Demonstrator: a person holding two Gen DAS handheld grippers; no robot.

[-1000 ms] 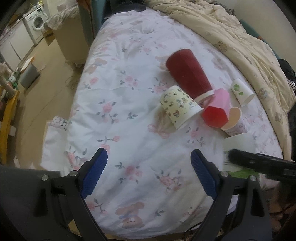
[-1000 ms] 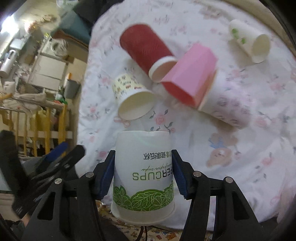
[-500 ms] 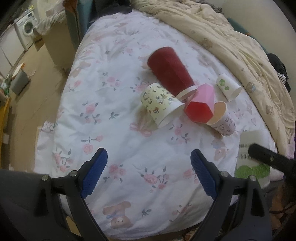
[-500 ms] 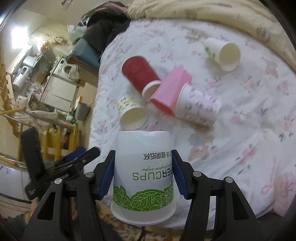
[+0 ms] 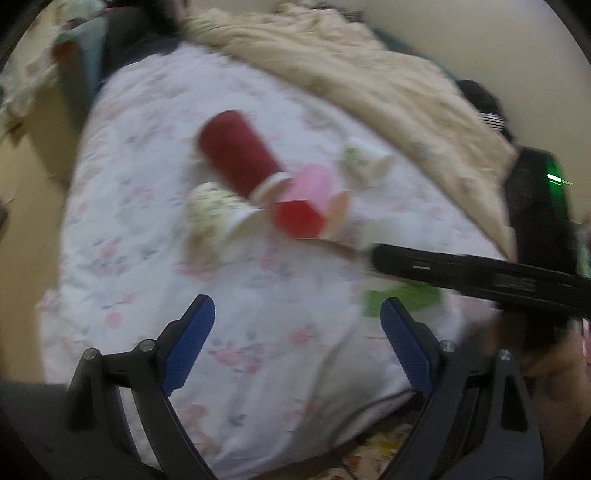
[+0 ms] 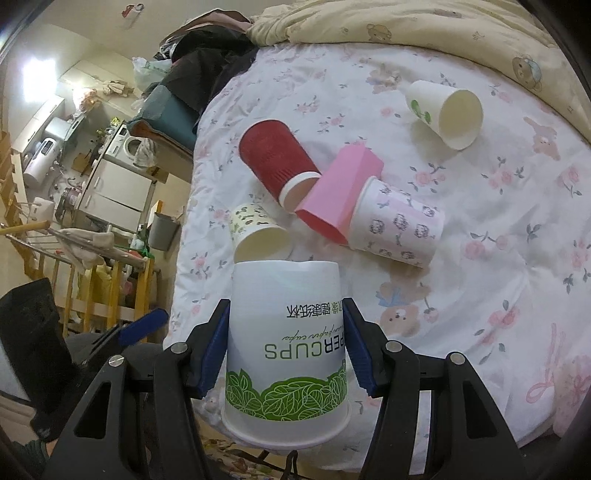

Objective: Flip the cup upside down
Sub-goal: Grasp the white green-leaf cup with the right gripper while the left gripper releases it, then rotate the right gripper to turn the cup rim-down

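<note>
Between the blue pads of the right gripper (image 6: 286, 345) sits a white paper cup (image 6: 286, 354) with a green leaf band. Both pads press against its sides. The cup is inverted: its printed text reads upside down, its rim faces the camera, and its base points toward the bed.

On the floral bedsheet (image 6: 498, 258) beyond the held cup lie five more cups, all on their sides:
- a dark red ribbed cup (image 6: 277, 162);
- a pink faceted cup (image 6: 341, 194), touching the red cup's mouth;
- a white cup with a cartoon print (image 6: 397, 232), nested against the pink one;
- a cream patterned cup (image 6: 256, 236), just behind the held cup;
- a white cup with a green motif (image 6: 445, 112), lying apart near the beige quilt (image 6: 424, 26).

The left gripper (image 5: 297, 347) hangs over the sheet's near part with its fingers spread wide and nothing between them. The left wrist view is motion-blurred.
</note>
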